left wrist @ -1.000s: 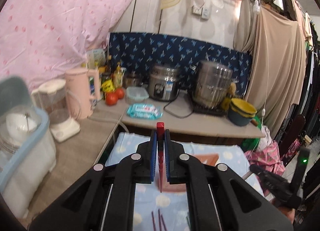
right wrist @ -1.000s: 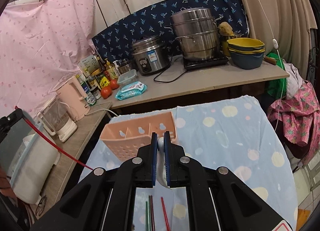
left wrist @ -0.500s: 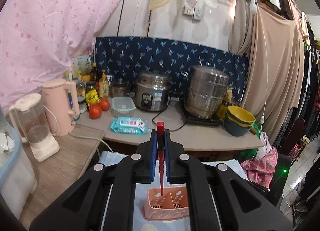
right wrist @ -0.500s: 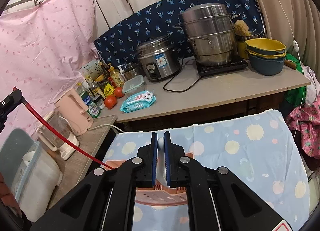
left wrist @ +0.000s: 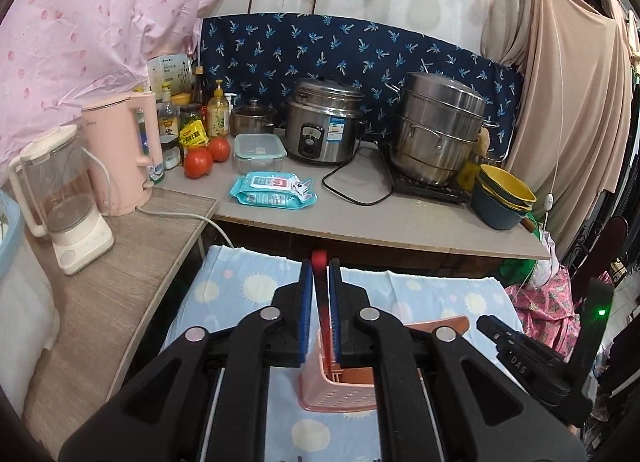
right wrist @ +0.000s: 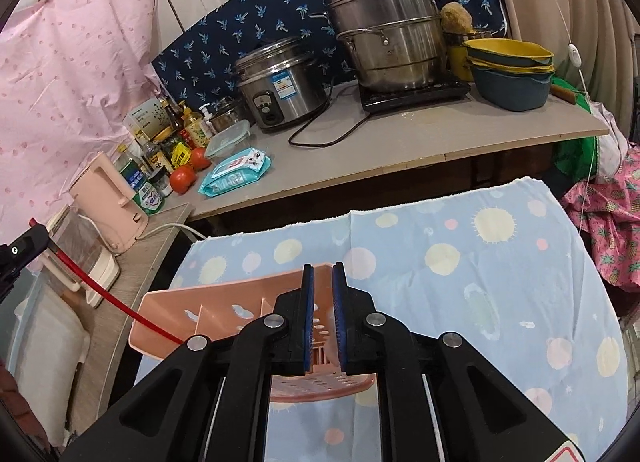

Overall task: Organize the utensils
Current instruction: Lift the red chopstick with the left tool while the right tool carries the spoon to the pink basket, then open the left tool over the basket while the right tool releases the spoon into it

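Observation:
A pink slotted utensil holder (left wrist: pixel 340 394) stands on the blue dotted cloth (right wrist: pixel 460 262). My left gripper (left wrist: pixel 320 266) is right above it and its jaws are opening. A red chopstick (left wrist: pixel 322 302) stands between the pads and leans on the right one, with a gap on its left and its lower end inside the holder. From the right wrist view the same red chopstick (right wrist: pixel 112 294) slants from the left gripper (right wrist: pixel 24 246) into the holder (right wrist: pixel 224 302). My right gripper (right wrist: pixel 323 268) hangs over the holder's right compartment with its jaws opening. Only a pale blur (right wrist: pixel 330 324) shows low in the gap.
Behind the cloth-covered table runs a counter (left wrist: pixel 360 222) with a rice cooker (left wrist: pixel 324 130), a steel steamer pot (left wrist: pixel 436 126), stacked bowls (left wrist: pixel 502 198), a wipes pack (left wrist: pixel 272 192) and tomatoes (left wrist: pixel 198 162). A pink kettle (left wrist: pixel 120 154) and a blender (left wrist: pixel 60 198) stand on the left side counter.
Both grippers moved forward and down over the holder. The chopstick's tip went into the holder. Both pairs of pads have parted, and the white utensil that the right pads clamped has slipped down.

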`<state>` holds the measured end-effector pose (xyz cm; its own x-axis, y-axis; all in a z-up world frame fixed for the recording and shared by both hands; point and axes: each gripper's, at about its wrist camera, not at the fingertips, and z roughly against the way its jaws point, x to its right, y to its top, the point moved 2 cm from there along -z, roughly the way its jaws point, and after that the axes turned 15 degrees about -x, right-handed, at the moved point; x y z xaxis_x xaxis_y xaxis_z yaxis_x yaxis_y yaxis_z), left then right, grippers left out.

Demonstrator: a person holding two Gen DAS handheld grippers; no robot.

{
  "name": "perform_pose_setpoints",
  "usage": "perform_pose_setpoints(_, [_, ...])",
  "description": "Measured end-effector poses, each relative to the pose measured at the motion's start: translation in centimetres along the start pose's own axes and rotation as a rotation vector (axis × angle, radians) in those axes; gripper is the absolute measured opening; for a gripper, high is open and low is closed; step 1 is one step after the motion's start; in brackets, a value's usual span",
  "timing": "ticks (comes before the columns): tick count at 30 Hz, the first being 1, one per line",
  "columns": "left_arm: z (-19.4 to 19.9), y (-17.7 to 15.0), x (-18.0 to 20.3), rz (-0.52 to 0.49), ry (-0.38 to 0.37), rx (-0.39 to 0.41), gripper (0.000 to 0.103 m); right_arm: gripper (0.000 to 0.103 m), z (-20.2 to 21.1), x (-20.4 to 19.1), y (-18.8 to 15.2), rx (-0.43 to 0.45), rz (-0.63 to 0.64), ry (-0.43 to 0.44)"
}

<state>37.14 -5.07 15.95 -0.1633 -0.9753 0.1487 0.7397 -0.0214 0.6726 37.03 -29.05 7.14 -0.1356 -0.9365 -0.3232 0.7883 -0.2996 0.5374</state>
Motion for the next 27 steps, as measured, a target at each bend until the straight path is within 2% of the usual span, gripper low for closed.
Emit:
perform_pose_setpoints(1, [0.2, -0.2, 0.0, 0.0, 0.006, 0.003, 0.026, 0.021, 0.4, 0.0, -0.1, 0.01, -0.001, -0.004])
perform_pose_setpoints(2, [0.5, -0.4, -0.1, 0.005, 0.016, 0.013, 0.044, 0.029, 0.9, 0.0, -0.2, 0.023, -0.003, -0.008])
perform_pose_setpoints(4, [1.4, -0.8, -0.3, 0.006, 0.036, 0.038, 0.055, 0.037, 2.1, 0.0, -0.7, 0.047, 0.0, -0.017])
perform_pose_setpoints(6, [2.2, -1.4, -0.5, 0.001, 0.05, 0.045, 0.056, 0.044, 3.3, -0.1, -1.4, 0.063, 0.008, -0.022])
perform_pose_setpoints(10, [3.4, -3.4, -1.3, 0.015, 0.048, 0.028, 0.059, 0.048, 5.6, 0.0, -3.7, 0.068, 0.014, -0.011])
perform_pose_setpoints(14, [4.4, -6.8, -2.4, 0.033, 0.057, -0.007, 0.067, 0.053, 7.4, 0.3, -7.1, 0.058, 0.02, -0.026])
perform_pose_setpoints(21, [4.3, -15.1, -5.0, 0.06, 0.083, -0.139, 0.067, 0.053, 8.7, 1.9, -15.0, -0.03, 0.003, -0.054])
perform_pose_setpoints(27, [3.3, -22.1, -6.6, 0.079, 0.103, -0.271, 0.067, 0.053, 8.5, 2.8, -21.7, -0.097, 0.014, -0.143])
